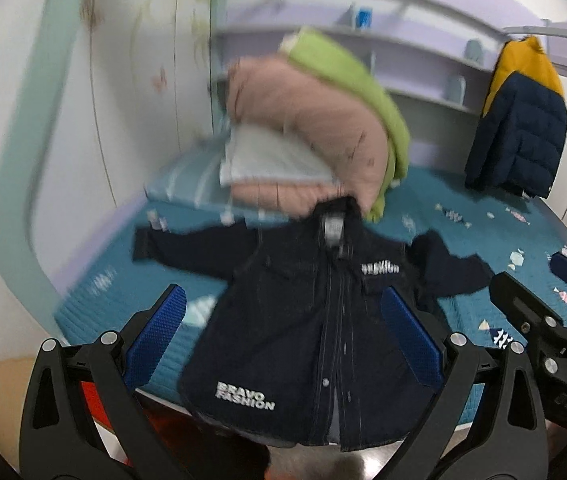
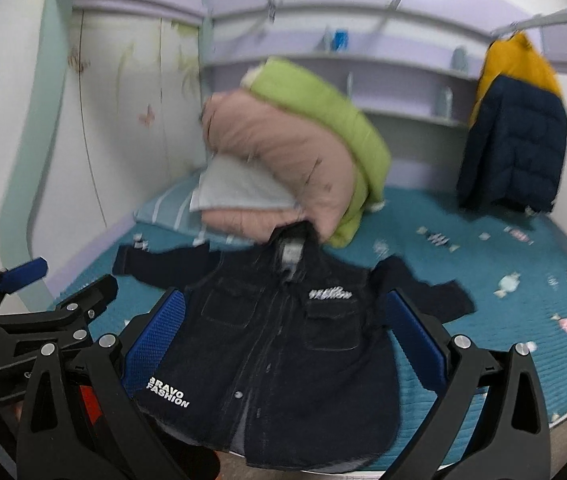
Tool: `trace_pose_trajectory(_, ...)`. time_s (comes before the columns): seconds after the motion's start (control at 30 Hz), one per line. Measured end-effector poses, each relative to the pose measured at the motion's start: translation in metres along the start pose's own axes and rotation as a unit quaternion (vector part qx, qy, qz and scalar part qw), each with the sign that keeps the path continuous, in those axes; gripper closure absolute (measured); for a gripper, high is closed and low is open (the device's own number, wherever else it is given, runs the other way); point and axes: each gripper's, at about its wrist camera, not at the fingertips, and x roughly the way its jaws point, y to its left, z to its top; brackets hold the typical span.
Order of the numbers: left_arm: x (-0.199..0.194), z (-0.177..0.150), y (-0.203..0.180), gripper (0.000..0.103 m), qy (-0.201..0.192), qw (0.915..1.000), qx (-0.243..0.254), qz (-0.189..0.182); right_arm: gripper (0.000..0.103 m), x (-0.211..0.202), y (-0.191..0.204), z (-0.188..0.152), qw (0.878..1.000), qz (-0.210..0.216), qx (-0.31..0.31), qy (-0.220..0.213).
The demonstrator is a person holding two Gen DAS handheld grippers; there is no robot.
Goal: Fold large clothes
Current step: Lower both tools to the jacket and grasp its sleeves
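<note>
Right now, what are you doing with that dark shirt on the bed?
A person is holding two grippers over the teal bed, about to fold the dark jacket. It lies flat, front up, both sleeves spread out and the hem hanging over the near edge. The left gripper and the right gripper are both open, above the jacket and holding nothing. No fold has been made yet. Behind it sits a pile of pink and green bedding, and a yellow and navy puffer coat hangs at the back.
</note>
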Motion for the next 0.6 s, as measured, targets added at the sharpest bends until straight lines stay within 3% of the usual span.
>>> trace_pose_trajectory(0.13,0.079,-0.005,0.047,0.005,0.074,0.9960,-0.042,-0.026,0.007,0.079,0.010,-0.007,0.998,0.021,0.014,0.054)
trace_pose_trajectory(0.3,0.179,-0.010,0.134,0.005,0.137,0.9824,-0.127,-0.016,0.007,0.169,0.022,-0.016,0.994,0.032,0.018,0.100)
trace_pose_trajectory(0.4,0.239,-0.013,0.201,0.005,0.156,0.9705,-0.184,0.005,0.007,0.216,0.025,-0.021,0.992,0.033,0.016,0.118)
trace_pose_trajectory(0.5,0.286,-0.016,0.256,0.005,0.168,0.9565,-0.239,-0.002,0.007,0.260,0.028,-0.025,0.989,0.039,0.016,0.143)
trace_pose_trajectory(0.6,0.327,-0.019,0.311,0.005,0.169,0.9344,-0.314,0.002,0.007,0.294,0.033,-0.028,0.987,0.050,0.010,0.154)
